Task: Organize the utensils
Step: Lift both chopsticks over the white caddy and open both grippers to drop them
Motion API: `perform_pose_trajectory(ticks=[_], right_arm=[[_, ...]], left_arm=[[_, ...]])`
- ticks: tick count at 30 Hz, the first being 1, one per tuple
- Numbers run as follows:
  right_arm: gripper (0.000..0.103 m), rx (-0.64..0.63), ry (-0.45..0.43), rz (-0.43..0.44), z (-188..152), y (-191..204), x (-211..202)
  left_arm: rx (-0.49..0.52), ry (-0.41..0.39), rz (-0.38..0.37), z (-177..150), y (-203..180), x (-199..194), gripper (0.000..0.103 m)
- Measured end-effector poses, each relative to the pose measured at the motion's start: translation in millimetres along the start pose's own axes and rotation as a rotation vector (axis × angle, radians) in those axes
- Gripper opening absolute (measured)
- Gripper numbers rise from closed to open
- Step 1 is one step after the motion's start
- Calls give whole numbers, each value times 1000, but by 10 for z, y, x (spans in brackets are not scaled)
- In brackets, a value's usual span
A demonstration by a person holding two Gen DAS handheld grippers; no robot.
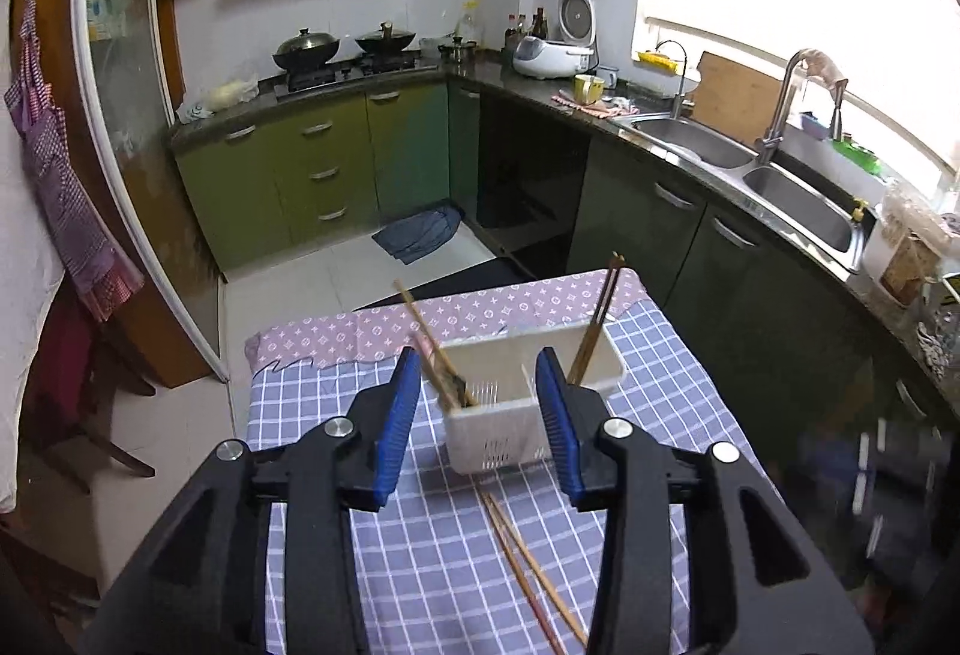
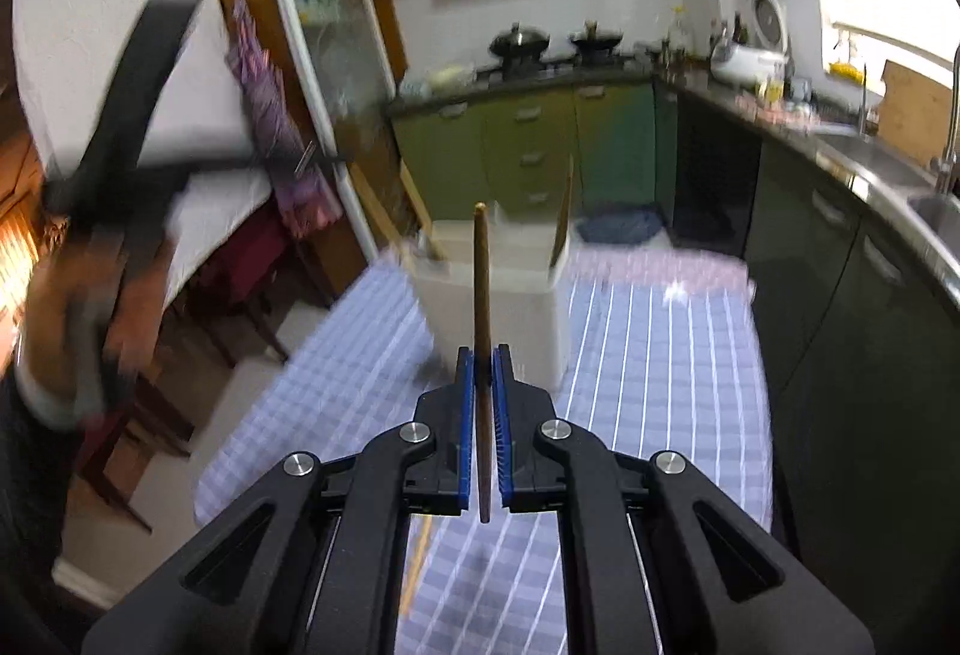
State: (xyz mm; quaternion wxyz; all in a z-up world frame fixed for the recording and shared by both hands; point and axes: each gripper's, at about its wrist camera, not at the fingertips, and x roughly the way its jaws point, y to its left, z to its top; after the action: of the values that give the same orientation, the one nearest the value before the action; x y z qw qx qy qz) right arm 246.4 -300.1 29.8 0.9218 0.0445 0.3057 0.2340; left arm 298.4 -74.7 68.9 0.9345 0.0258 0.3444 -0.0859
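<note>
Near the white basket (image 2: 498, 289), the right gripper (image 2: 483, 355) pinches one chopstick (image 2: 482, 283); tip it upright over the rim before releasing. Left gripper (image 1: 477, 385) hangs spread, empty.

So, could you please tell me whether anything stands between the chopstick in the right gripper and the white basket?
Nothing visible does: the chopstick in the right gripper faces the white basket across bare checked cloth.
</note>
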Motion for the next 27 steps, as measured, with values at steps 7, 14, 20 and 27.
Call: perform_pose_trajectory(ticks=[7,14,20,27], right_arm=[[7,70,-178,-21,843,-59,76],[7,69,-94,-119,1094,-100,777],[8,51,27,-142,825,-124,1216],[17,13,-34,-124,612,-59,775]], left_arm=[[15,38,-9,-426,175,-287,44],[19,120,-3,-735,271,-182,45],[-2,231,-12,-901,284,212,45],[-34,390,-27,-1139,157,818,45]])
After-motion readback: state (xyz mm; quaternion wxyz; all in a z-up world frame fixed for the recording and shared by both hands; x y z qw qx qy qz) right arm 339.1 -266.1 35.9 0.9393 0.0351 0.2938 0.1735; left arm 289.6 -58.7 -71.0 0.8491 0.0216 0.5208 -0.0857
